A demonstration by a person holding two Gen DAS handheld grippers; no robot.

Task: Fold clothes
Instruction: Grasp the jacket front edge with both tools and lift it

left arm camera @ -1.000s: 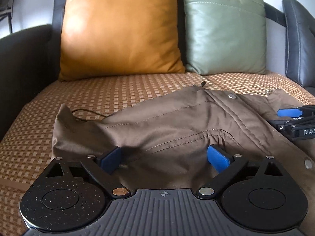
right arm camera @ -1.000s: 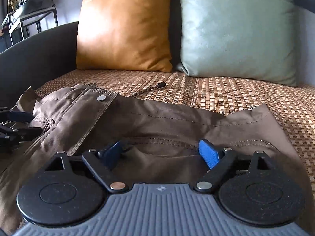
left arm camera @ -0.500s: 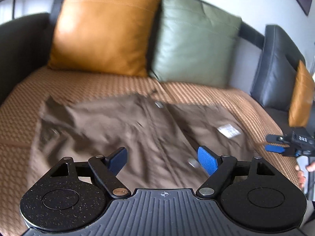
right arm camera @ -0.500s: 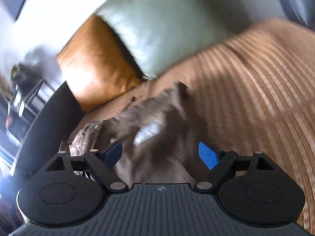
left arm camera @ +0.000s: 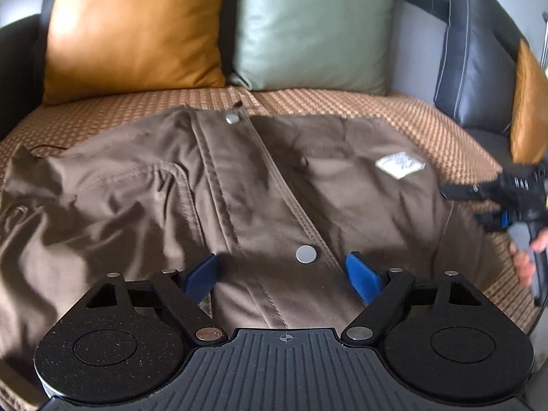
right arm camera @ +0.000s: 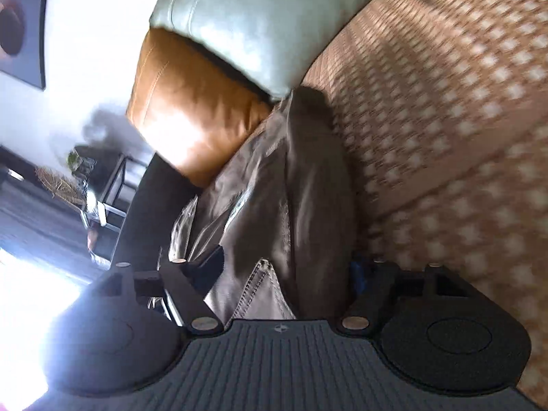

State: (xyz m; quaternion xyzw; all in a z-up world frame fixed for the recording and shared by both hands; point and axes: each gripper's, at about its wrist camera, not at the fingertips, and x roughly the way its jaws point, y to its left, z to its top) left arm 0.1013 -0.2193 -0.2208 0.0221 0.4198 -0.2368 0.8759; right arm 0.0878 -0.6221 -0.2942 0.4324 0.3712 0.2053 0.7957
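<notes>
A brown jacket is lying spread across the woven sofa seat, in front of an orange cushion and a green cushion, its snap placket running from far to near down the middle. The left claw is hovering over the near hem with its 2 blue pads spread wide and nothing between them. The right claw is rolled on its side at the jacket's right edge, and its jaws are closing with a ridge of brown cloth between them; the pads are not clearly pressing yet. In the left view it is showing at the far right, blurred, with fingers on its handle. The likely step is gathering the right side to fold it toward the placket. The risk here is a shallow bite: closing on a loose ridge could catch only 1 layer, so the lining would slip out and the fold would skew. Pulling fast could also drag the whole jacket over the seat.
</notes>
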